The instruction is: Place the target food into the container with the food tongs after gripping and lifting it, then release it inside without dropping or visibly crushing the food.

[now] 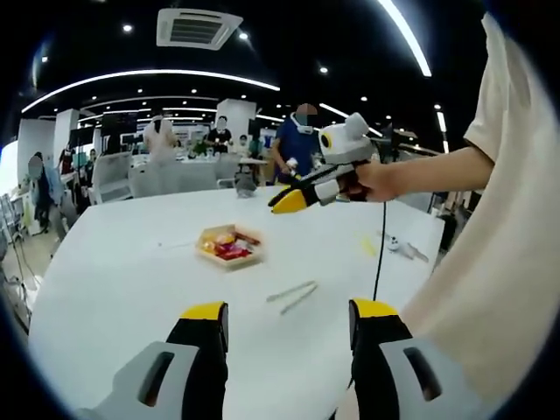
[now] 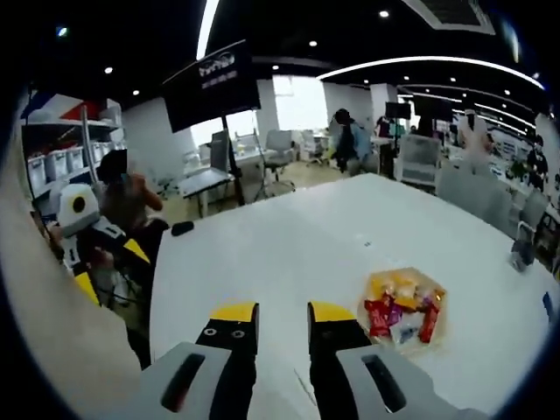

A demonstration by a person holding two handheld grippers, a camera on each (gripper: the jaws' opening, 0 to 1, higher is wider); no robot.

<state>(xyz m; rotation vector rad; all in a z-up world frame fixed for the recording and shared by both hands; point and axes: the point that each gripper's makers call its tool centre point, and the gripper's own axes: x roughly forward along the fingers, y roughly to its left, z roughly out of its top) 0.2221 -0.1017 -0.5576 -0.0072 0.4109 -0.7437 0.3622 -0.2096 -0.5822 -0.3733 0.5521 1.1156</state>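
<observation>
White table | left gripper jaws wide, empty | right gripper jaws narrow, empty

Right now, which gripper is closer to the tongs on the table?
Left. The tongs lie just ahead of the left gripper, low over the table. The right gripper is held high, beyond them.

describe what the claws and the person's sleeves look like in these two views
Each claw has two black jaws tipped with yellow pads, set on grey housings with slot openings: the left claw and the right claw. In the left gripper view, the right claw has a white-grey body with a round lens and a black cable hanging below. The person wears a cream short-sleeved shirt.
</observation>
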